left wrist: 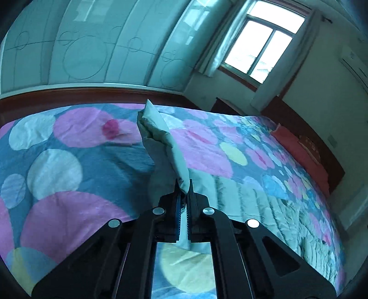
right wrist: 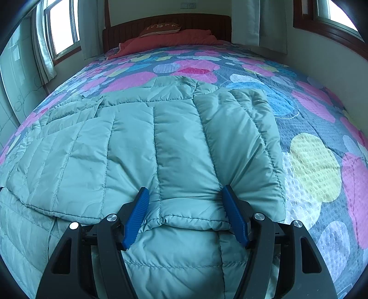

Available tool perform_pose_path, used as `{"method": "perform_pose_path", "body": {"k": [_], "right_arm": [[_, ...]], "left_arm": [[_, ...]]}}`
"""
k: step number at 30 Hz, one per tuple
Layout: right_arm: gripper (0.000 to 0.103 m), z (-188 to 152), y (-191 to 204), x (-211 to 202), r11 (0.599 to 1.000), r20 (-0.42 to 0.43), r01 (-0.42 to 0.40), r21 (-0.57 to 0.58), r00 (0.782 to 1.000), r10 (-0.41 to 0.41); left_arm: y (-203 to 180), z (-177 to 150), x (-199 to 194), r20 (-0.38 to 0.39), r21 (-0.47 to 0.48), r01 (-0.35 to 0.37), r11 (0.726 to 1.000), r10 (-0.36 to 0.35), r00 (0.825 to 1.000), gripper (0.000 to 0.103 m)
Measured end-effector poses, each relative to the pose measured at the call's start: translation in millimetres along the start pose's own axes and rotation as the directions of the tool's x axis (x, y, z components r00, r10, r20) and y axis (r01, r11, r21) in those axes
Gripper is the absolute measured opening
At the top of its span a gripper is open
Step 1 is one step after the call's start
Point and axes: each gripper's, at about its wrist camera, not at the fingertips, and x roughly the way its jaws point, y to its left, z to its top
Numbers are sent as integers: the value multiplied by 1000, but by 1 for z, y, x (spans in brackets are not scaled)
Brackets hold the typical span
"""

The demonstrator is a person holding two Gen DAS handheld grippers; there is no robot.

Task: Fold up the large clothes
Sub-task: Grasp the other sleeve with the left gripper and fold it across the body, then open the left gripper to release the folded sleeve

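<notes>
A pale green quilted puffer jacket [right wrist: 161,138] lies spread on the bed with a sleeve folded over its right side. My right gripper [right wrist: 185,192] is open, its blue pads [right wrist: 234,216] resting on either side of a folded jacket edge. My left gripper [left wrist: 184,186] is shut on a fold of the same jacket [left wrist: 161,138] and holds that part lifted above the bed, so it stands up in a ridge ahead of the jaws.
The bed has a bedspread [right wrist: 315,165] with pink, yellow and blue circles. A red pillow [right wrist: 170,39] and dark wooden headboard [right wrist: 165,20] are at the far end. A wardrobe [left wrist: 92,46] stands beside the bed. Windows [left wrist: 264,46] and walls surround it.
</notes>
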Motion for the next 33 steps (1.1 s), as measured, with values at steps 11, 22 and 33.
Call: {"method": "perform_pose_path", "body": {"k": [11, 22, 33], "right_arm": [[65, -2, -4, -1, 999, 15, -30, 31, 999, 29], [65, -4, -7, -1, 997, 26, -58, 57, 998, 57], [66, -6, -9, -3, 994, 35, -78, 72, 997, 76]], "left_arm": [[-163, -70, 9, -145, 298, 217, 930, -180, 973, 3], [-260, -160, 13, -283, 483, 353, 801, -239, 929, 3], [-306, -218, 15, -346, 589, 393, 706, -219, 912, 3]]}}
